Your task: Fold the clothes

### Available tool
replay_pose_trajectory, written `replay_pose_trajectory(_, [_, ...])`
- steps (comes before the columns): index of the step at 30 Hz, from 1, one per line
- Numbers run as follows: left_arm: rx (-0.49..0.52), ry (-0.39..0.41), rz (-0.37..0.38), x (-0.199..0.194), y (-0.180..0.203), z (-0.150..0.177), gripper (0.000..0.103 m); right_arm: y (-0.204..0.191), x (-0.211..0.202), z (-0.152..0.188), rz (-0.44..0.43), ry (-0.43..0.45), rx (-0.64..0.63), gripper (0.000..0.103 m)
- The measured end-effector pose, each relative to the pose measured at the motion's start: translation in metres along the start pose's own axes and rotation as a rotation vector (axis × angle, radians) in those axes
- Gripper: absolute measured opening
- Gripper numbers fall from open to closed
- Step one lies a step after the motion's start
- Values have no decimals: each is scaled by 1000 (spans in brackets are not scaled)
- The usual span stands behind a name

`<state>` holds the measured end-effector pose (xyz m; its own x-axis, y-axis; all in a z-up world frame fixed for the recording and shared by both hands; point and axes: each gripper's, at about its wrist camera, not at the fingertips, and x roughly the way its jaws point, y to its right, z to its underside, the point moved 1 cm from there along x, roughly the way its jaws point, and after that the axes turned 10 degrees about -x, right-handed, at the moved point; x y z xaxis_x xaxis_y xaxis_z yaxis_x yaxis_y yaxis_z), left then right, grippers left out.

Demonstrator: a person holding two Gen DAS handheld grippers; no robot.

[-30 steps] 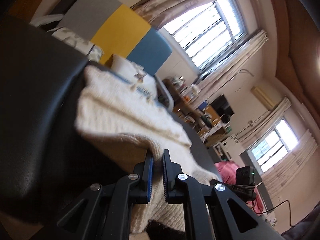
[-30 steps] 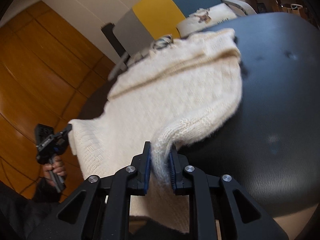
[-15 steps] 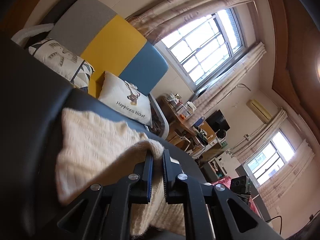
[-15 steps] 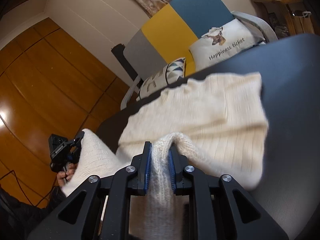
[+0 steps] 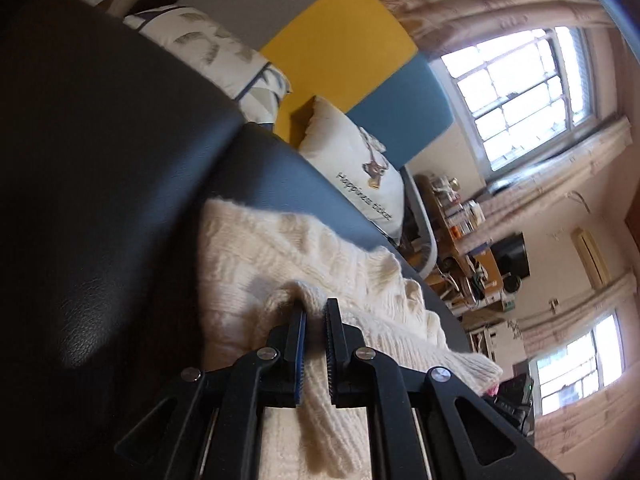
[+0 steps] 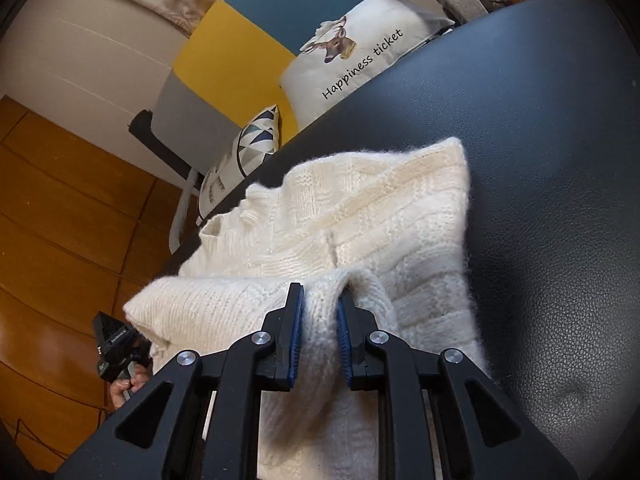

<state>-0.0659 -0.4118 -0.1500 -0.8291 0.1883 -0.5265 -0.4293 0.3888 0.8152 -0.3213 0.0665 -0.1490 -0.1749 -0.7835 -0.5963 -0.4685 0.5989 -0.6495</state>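
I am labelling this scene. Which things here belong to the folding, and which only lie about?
For the job:
sweater
left gripper
right gripper
black table

Lying about:
deer pillow
triangle pillow
sofa
curtains

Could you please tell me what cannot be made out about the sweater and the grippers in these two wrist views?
- Left wrist view: the sweater runs behind the left gripper and off the bottom edge.
- Right wrist view: the right gripper hides the pinched fold's underside.
- Neither view shows sleeves or neckline clearly.
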Motion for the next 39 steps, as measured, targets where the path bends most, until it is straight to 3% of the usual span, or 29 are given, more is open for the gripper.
replay_pose_trajectory(3, [-10,-20,0,5,-3,-2,9,-1,-2,0,-44,-19,9,30])
replay_pose_trajectory(6, [-19,-40,0,11,-6,-5,9,-6,-3,0,-124,-45,14,62])
replay_pose_trajectory(7, [-19,-48,0,12,-7,-5,9,-11,-3,2,-135,-58,4,69])
replay_pose_trajectory(10, [9,-62,-3,11,-5,-6,12,-24,-3,9,-167,-96,-27,77])
replay_pose_trajectory(16, [28,-83,-17,15,-19,3,15,-36,1,22,-102,-158,-150,83])
replay_pose_trajectory(21, [59,-81,-53,11,-21,21,11,-30,4,31,-156,-119,-139,83])
replay_pose_trajectory(25, [94,-104,-104,-1,-19,35,11,-31,3,42,-177,-143,-122,83])
replay_pose_trajectory(32, [89,-93,-128,-45,-37,67,10,-50,-18,95,-242,-171,-113,83])
replay_pose_trajectory(36, [22,-101,-89,-68,-50,74,12,-58,-33,119,-288,-168,-74,83])
replay_pose_trajectory(39, [-85,-96,-29,-78,-59,70,17,-62,-41,117,-288,-110,-39,83])
